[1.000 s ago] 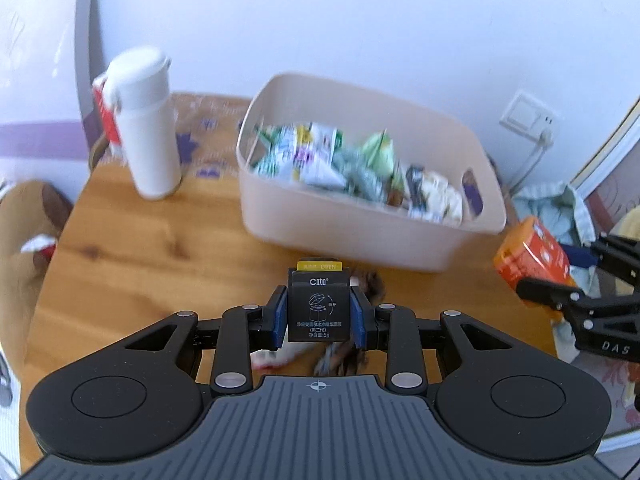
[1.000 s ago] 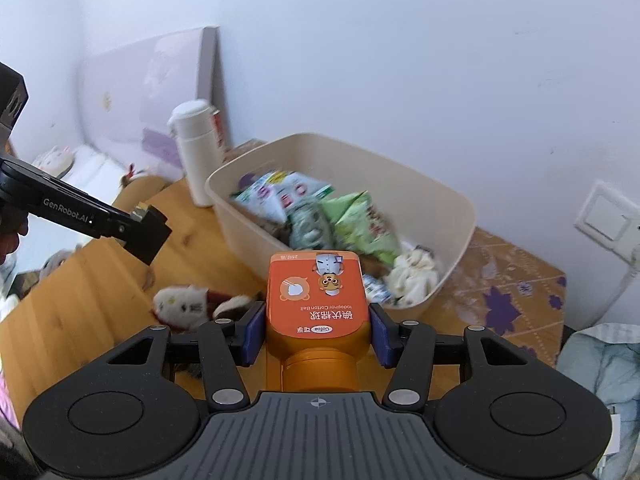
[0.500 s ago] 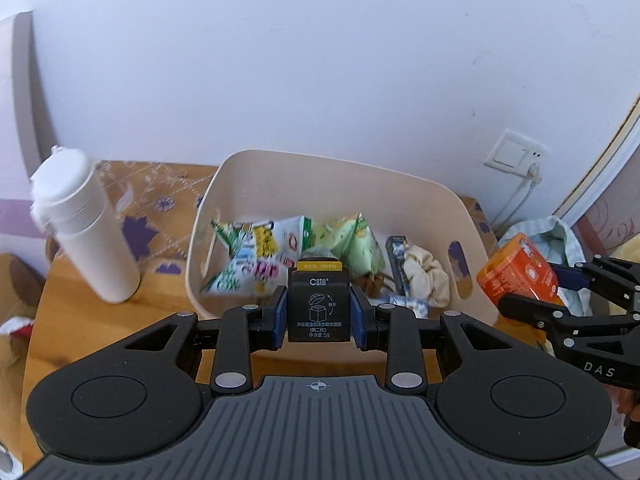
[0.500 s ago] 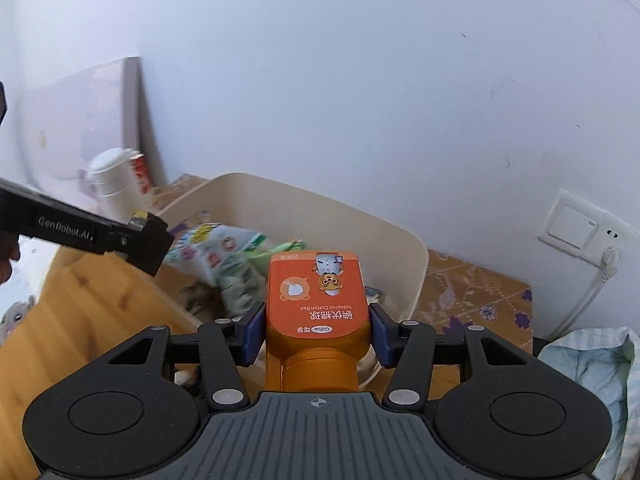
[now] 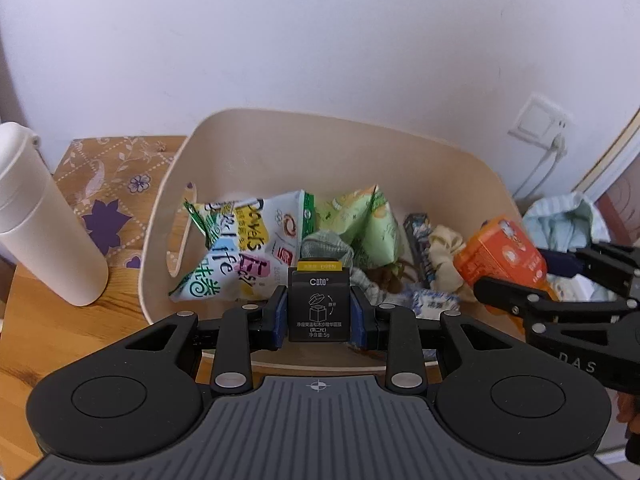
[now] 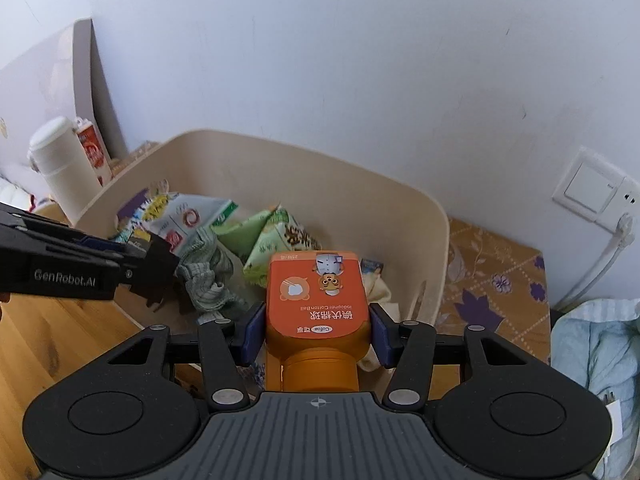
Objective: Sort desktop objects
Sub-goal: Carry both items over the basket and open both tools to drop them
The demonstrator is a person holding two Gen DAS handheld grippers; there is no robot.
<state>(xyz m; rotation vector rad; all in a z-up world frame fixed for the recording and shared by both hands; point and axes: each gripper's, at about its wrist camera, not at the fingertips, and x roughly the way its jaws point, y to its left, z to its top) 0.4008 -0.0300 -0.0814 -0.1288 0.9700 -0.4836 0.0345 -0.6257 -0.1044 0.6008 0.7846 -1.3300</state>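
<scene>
A beige plastic bin holds several snack packets, a grey-green cloth and a cream cloth. My left gripper is shut on a small black box with a yellow top strip, held over the bin's near rim. My right gripper is shut on an orange bottle with a cartoon label, held over the bin's near right part. The orange bottle also shows in the left wrist view, and the black box in the right wrist view.
A white thermos stands left of the bin on the wooden table. A red and white carton stands behind the thermos. A floral mat, a wall socket and a blue cloth lie right.
Both grippers have moved forward and over the bin with their objects still held. The bin now fills the middle of both views.
</scene>
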